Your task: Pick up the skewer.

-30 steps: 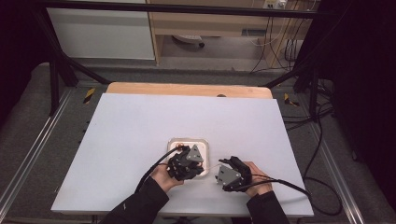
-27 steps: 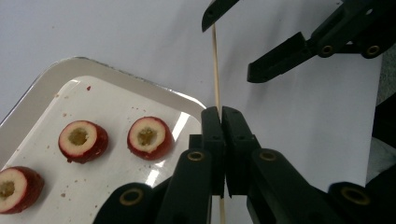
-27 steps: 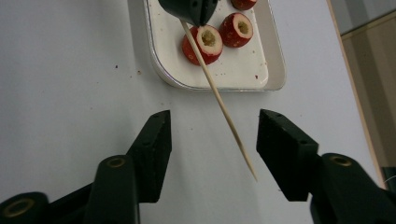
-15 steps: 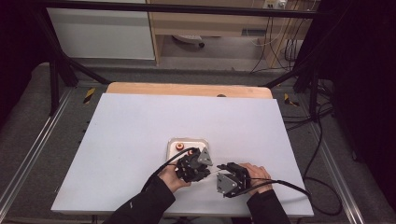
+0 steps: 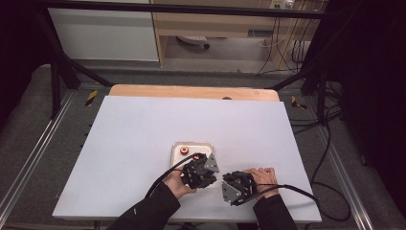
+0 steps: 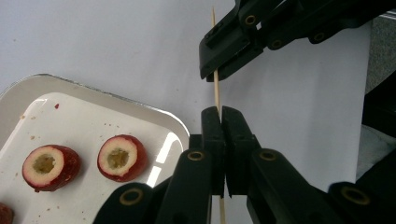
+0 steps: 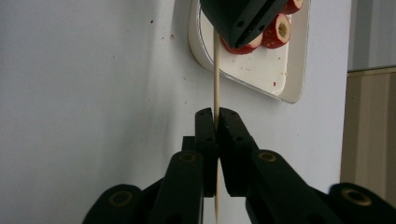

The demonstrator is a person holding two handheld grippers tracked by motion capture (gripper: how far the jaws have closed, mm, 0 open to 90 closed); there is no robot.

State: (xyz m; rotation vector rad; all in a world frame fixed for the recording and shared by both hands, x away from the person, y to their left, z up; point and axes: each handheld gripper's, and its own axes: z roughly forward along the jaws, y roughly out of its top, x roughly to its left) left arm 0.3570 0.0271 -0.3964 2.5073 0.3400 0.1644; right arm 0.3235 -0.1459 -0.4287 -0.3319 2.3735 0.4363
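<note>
Hand-held grippers [image 6: 220,114] along upright skewer [image 6: 216,88]

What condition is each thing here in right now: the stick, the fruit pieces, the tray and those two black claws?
Wooden skewer: bare, gripped by both grippers.
Left gripper: shut on skewer.
Right gripper: jaws just closed, shut on skewer.
Cored red fruit pieces: loose on tray.
White tray: flat on table, crumb-speckled.

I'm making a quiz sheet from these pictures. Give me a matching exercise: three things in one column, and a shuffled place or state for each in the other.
1. wooden skewer
2. cored red fruit pieces
3. tray

A. lying on the tray
B. resting on the white table
C. clamped by both the left gripper and the right gripper

Pairs: 1-C, 2-A, 3-B
</note>
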